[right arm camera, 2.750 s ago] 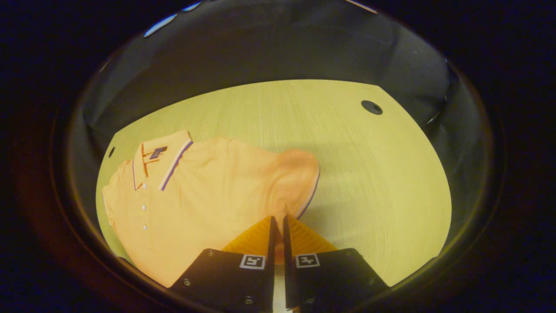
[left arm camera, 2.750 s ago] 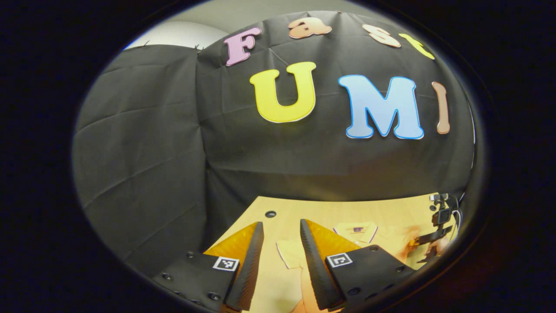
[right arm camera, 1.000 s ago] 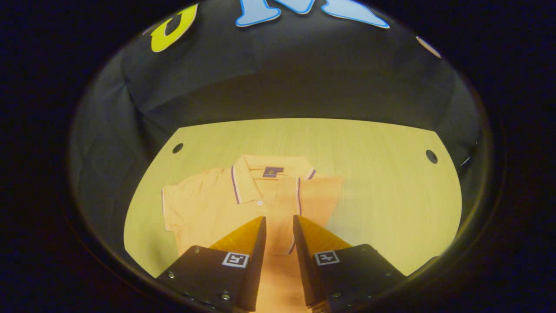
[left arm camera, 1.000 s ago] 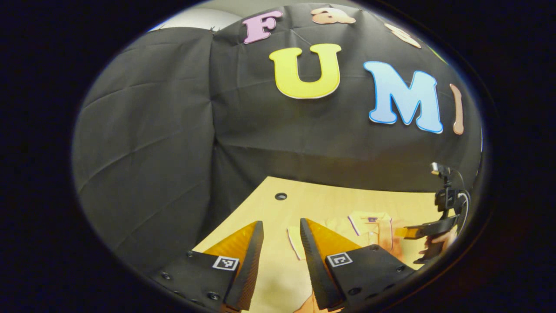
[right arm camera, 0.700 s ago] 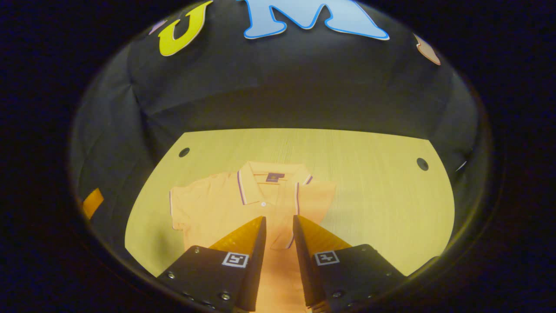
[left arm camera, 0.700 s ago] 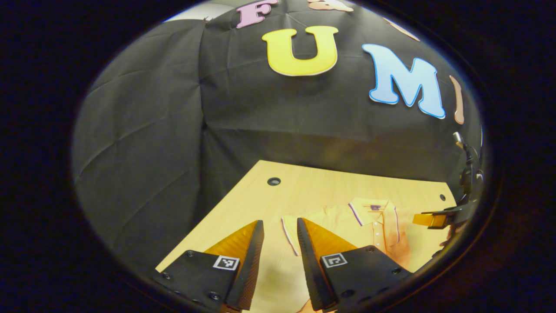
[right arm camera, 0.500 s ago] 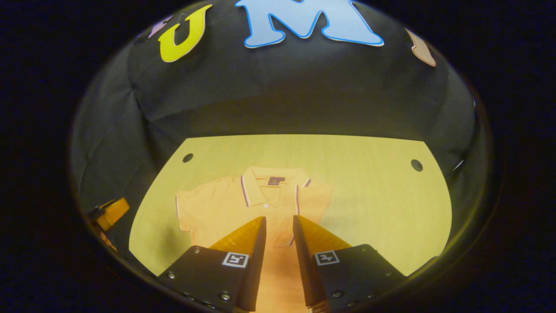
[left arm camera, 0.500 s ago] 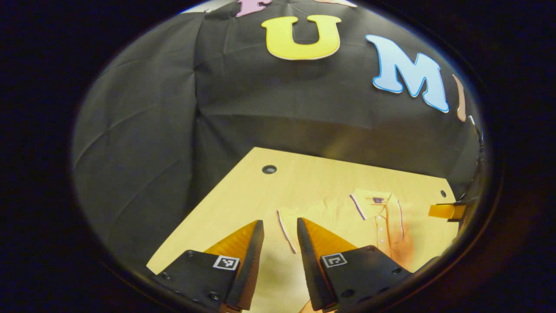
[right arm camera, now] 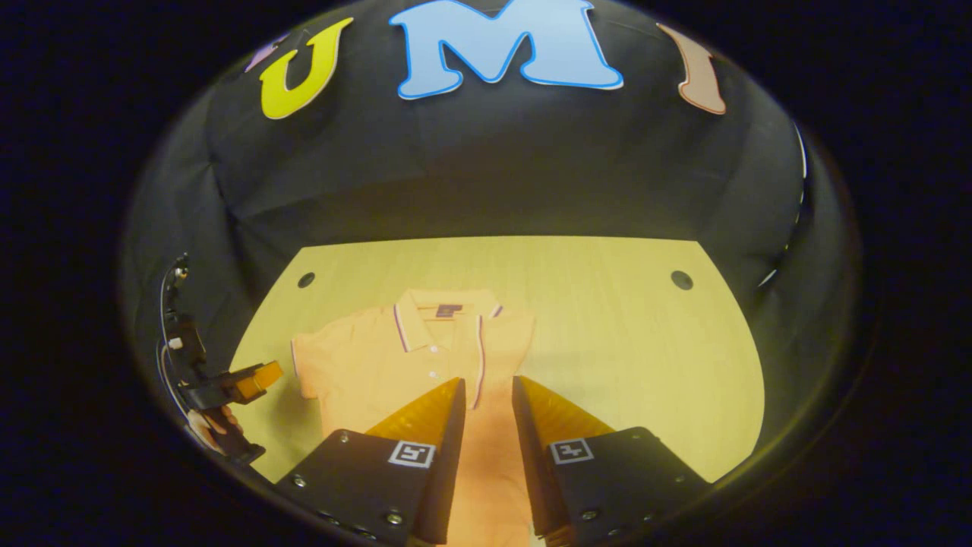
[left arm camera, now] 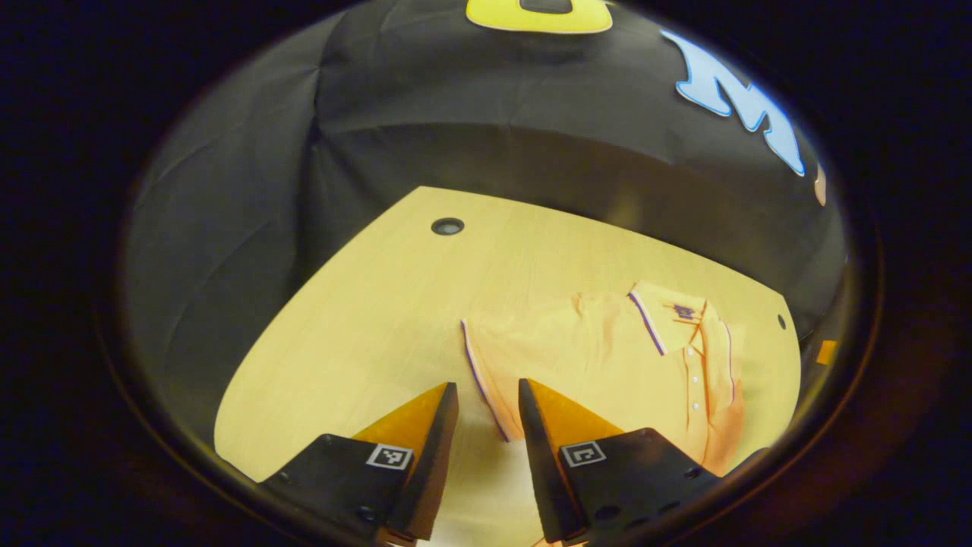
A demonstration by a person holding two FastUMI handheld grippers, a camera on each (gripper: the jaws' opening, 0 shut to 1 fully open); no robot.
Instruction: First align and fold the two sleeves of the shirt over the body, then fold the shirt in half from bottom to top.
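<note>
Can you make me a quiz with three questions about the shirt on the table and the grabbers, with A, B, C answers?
1. Where does the polo shirt lie?
A. flat on the wooden table
B. hanging on the black wall
C. on the floor

2. What colour is the polo shirt?
A. green
B. orange with purple-and-white trim
C. plain white

3. How does the shirt's right sleeve lie?
A. spread out to the side
B. rolled into a ball
C. folded in over the body

Answers:
1. A, the right gripper view shows it spread on the tabletop.
2. B, the cloth is orange and the collar edges carry purple and white stripes.
3. C, that sleeve's striped cuff lies next to the button placket, while the left sleeve is spread out in front of the open left gripper. The right gripper is open too.
</note>
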